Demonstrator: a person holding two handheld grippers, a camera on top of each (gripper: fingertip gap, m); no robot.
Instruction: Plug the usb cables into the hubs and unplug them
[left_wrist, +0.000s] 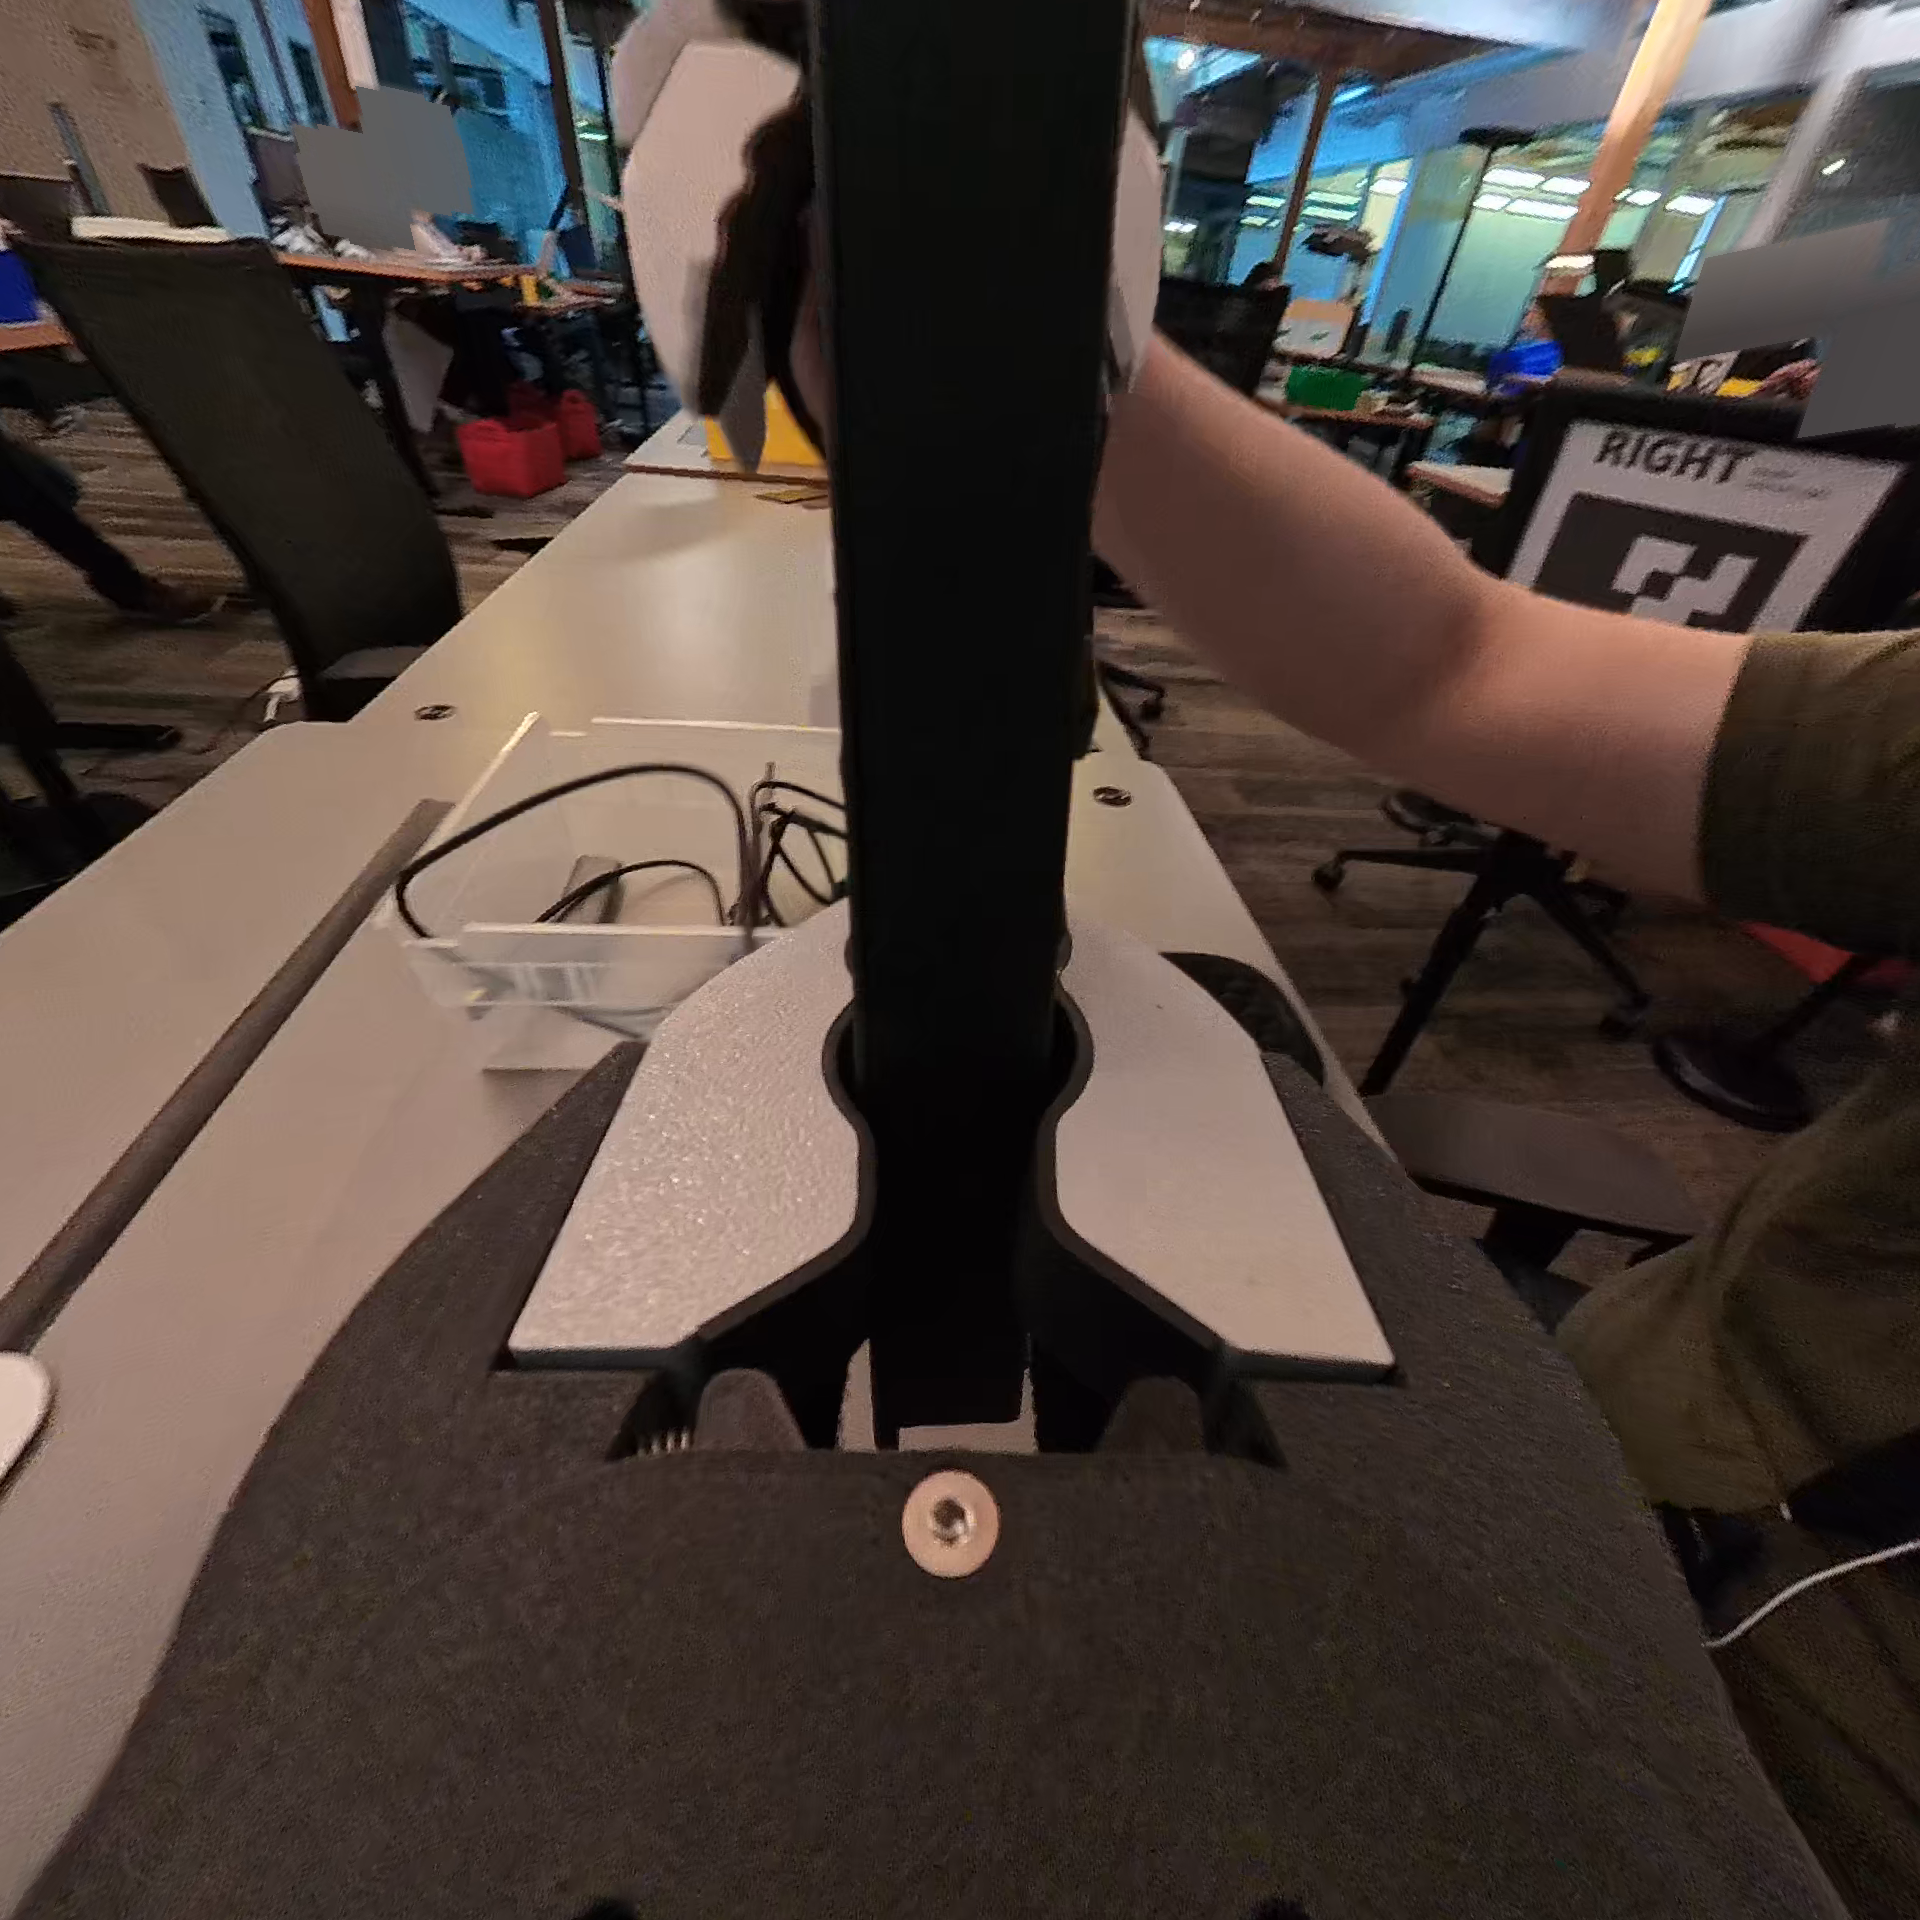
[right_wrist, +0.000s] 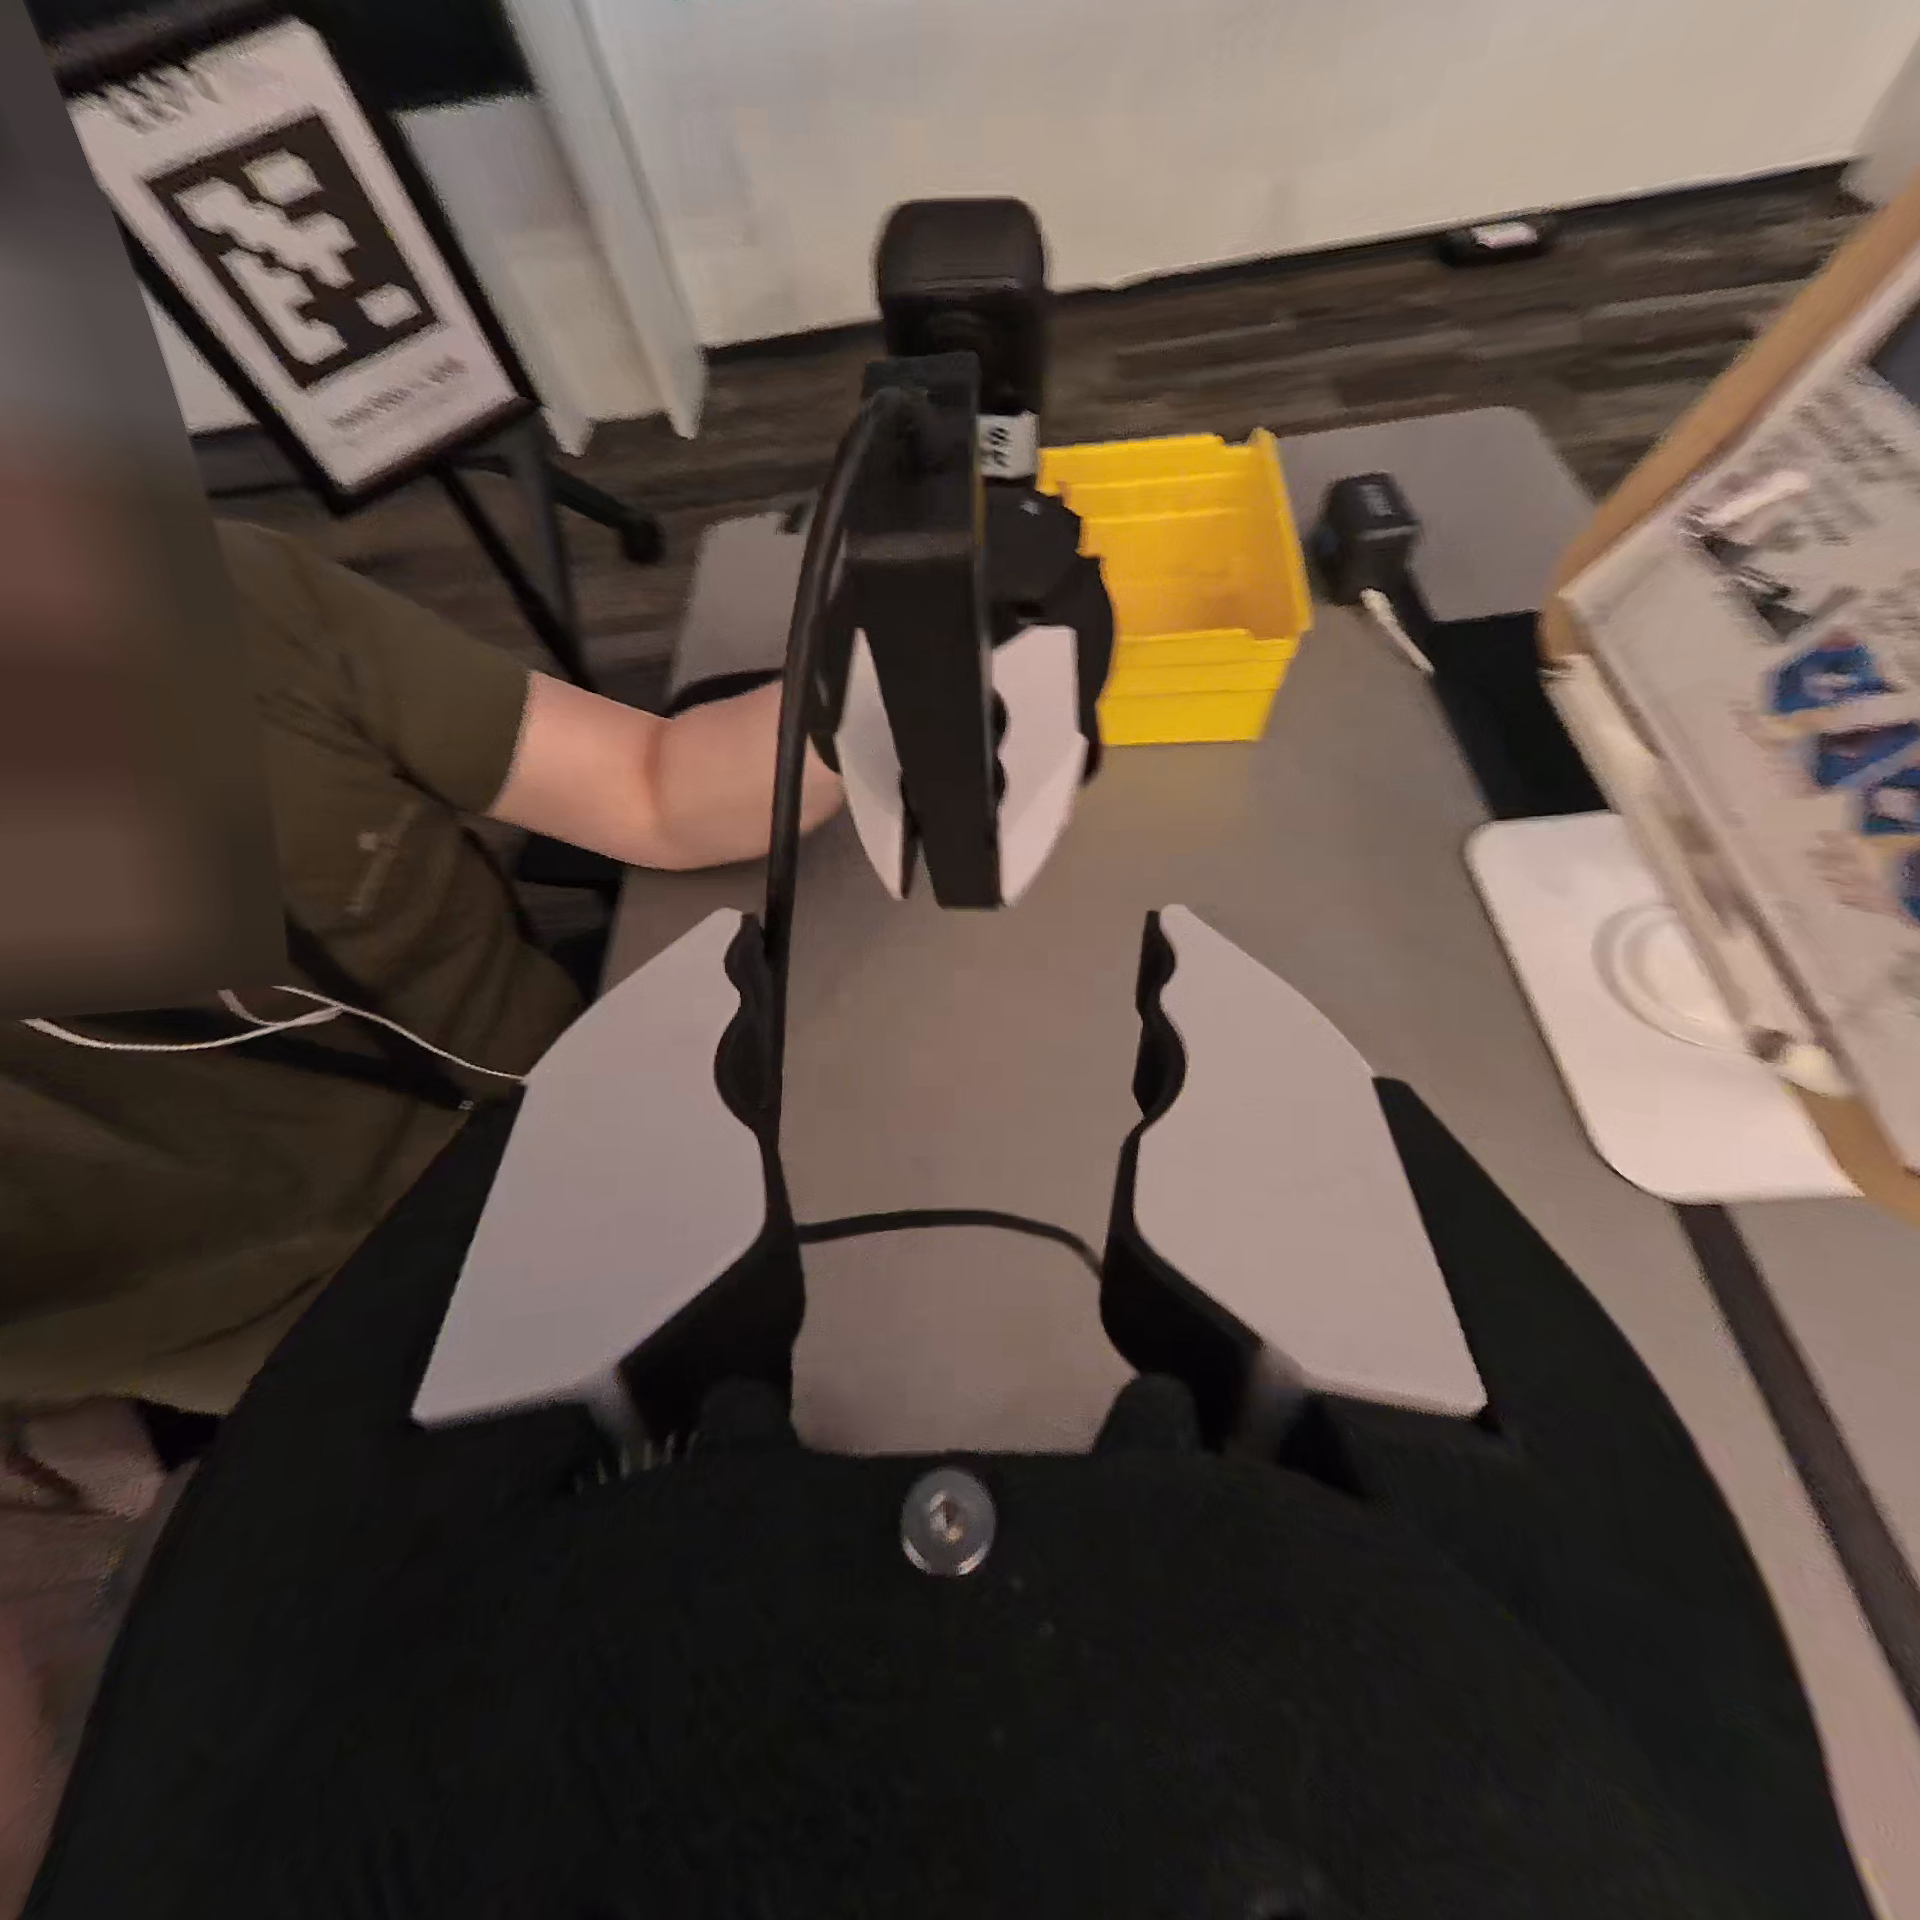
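Where the grey worktop (right_wrist: 1299, 987) runs out into an open office, the right gripper (right_wrist: 951, 940) hangs with fingers spread wide and empty, a black cable (right_wrist: 800, 665) brushing its left finger. Beyond, the left gripper (right_wrist: 951, 862) clamps a long black hub (left_wrist: 956, 520). A clear tray (left_wrist: 582, 956) holds loose cables; farther off sits a yellow bin (right_wrist: 1195, 613).

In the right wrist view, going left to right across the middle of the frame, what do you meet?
Person's olive sleeve → black cable → black hub clamped in the left gripper → yellow bin → small black adapter → framed board.
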